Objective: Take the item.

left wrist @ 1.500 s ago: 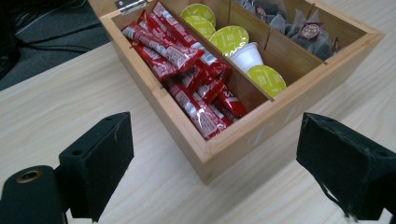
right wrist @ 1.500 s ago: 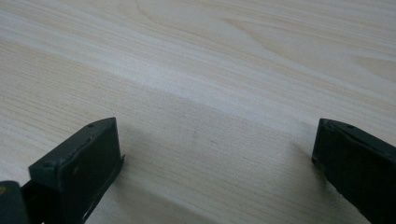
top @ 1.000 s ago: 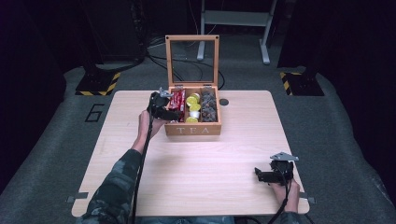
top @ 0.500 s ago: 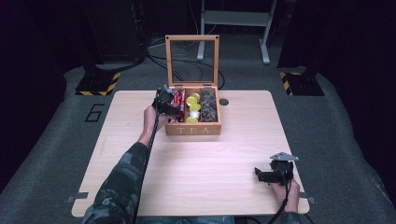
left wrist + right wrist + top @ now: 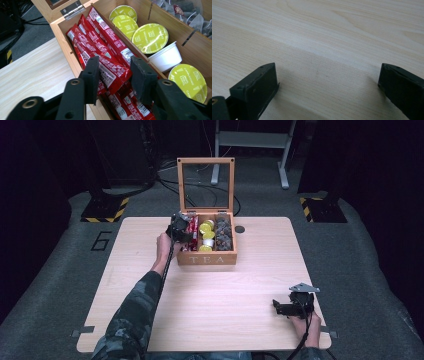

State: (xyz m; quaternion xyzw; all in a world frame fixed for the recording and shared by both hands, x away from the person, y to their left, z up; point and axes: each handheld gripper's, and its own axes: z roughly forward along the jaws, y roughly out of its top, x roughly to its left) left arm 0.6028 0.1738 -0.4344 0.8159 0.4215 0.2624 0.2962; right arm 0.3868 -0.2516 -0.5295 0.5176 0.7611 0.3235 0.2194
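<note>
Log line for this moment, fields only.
left gripper: open, jaws astride red sachets in tea box | right gripper: open, low over table | lid: up

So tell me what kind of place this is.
Likely a lab or recording studio rather than a home: the wooden table stands alone on grey carpet marked with a 6, with hazard-striped equipment bases and loose cables behind it.
</note>
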